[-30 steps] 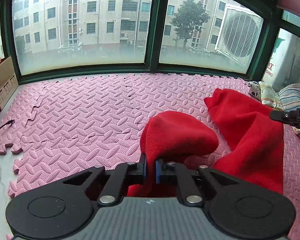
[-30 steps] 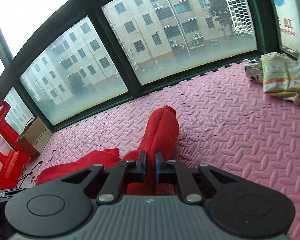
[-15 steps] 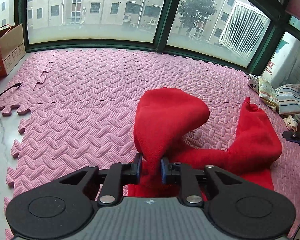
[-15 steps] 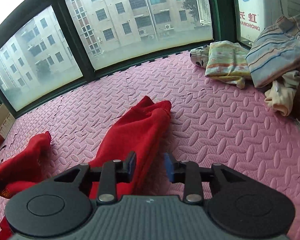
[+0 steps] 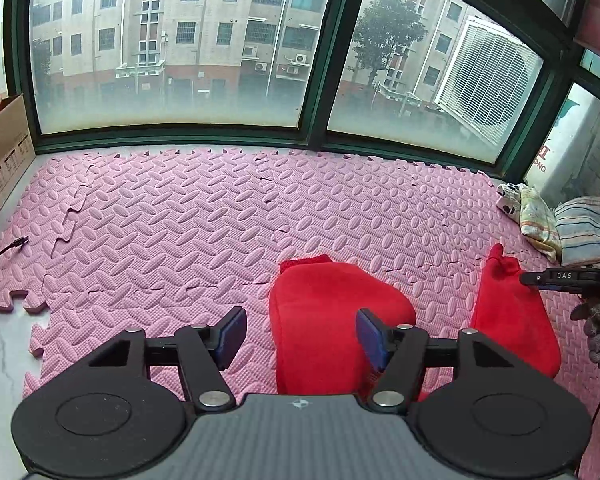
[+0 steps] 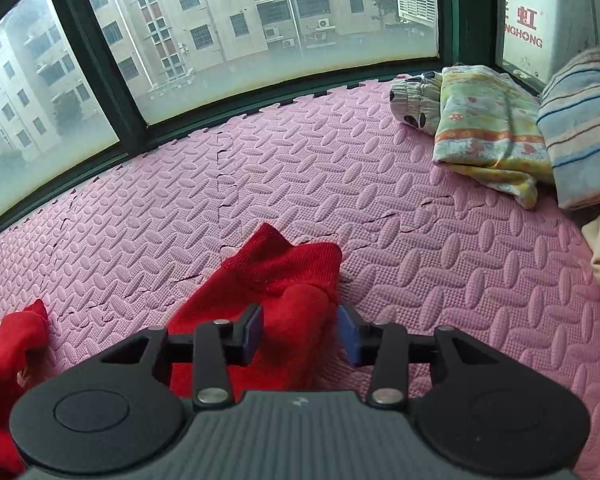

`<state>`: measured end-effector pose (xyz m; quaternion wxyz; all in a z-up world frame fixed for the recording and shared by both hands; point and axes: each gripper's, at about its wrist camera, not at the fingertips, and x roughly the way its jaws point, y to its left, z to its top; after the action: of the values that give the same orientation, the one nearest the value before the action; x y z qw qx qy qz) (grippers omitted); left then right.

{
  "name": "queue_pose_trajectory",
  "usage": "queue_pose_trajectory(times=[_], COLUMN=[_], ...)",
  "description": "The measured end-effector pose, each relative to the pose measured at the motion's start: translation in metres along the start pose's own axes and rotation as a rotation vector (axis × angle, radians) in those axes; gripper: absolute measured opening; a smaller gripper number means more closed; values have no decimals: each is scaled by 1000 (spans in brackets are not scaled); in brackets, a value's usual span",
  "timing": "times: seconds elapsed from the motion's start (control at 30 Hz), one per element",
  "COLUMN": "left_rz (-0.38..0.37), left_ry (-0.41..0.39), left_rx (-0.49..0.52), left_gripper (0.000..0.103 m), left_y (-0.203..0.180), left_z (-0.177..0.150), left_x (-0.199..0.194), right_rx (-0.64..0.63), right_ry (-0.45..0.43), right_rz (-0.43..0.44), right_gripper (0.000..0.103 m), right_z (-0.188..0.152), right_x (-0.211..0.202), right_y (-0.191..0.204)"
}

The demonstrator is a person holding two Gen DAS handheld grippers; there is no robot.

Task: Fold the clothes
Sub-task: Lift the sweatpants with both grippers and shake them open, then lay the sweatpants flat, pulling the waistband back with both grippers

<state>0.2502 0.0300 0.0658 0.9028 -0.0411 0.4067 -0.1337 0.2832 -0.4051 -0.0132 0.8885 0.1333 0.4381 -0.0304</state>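
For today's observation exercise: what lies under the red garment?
The red garment rests on the pink foam mat, visible all around it. Whatever is directly beneath the cloth is covered.

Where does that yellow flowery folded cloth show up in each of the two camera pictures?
Left wrist view: the yellow flowery cloth sits small at the far right edge, beside the striped cloth.
Right wrist view: it lies large at upper right, on the pink foam mat.
Shared landmark: the striped cloth lying right next to it.

"DAS" on right gripper [image 5: 560, 276]; "NGHONG" on white panel [image 6: 526, 20]
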Motion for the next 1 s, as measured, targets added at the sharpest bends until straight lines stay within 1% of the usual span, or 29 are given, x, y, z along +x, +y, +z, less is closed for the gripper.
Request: queue_pose_trajectory(times=[0.07,0.1,0.17,0.2,0.27,0.33,0.37,0.4,0.43,0.47,0.5,0.57,0.6,0.67,0.73,0.77,0.8,0.9,0.93,1.0], left_rz=[-2,-2,2,14,10,-19,-24,-31,-38,-52,-61,-43,-20,28,75,74,64,46,37,30], left_ry=[26,43,99,125,192,264,292,311,322,325,318,255,188,76,-29,-49,-56,-83,-86,-89], left_rx=[3,-2,-5,-11,-16,-44,-60,-66,-65,-66,-66,-60,-51,-67,-90,-104,-118,-155,-167,-174], left_gripper=[66,66,66,65,64,64,61,40,23,22,14,11,11,10,11,12,12,17,22,23], left_y=[-2,-2,-1,0,4,9,12,14,15,16,17,18,19,25,31,35,39,49,52,54], left_z=[10,13,19,20,22,21,21,21,21,22,24,33,41,53,63,66,67,63,60,55], left_x=[20,29,52,63,84,103,111,117,122,125,126,122,116,109,103,102,102,95,92,84], right_rx=[19,24,23,22,12,-6,-16,-26,-36,-48,-62,-84,-90,-99,-106,-110,-114,-158,-179,-215], right_ry=[24,33,33,33,23,9,2,-5,-12,-23,-36,-70,-89,-119,-108,-102,-105,-112,-111,-114], right_rz=[11,18,22,24,40,49,55,61,67,69,70,67,65,60,45,37,14,-1,-5,-10], right_gripper=[38,30,22,15,9,8,8,8,8,8,8,8,8,8,9,11,19,25,27,36], right_z=[1,1,3,3,9,18,23,28,33,36,40,48,52,59,62,64,63,57,55,50], right_x=[8,12,15,17,18,20,21,23,24,25,26,28,29,34,40,44,48,42,38,31], right_y=[-3,-3,-2,-1,2,8,12,15,19,24,28,36,39,44,47,48,50,54,55,59])
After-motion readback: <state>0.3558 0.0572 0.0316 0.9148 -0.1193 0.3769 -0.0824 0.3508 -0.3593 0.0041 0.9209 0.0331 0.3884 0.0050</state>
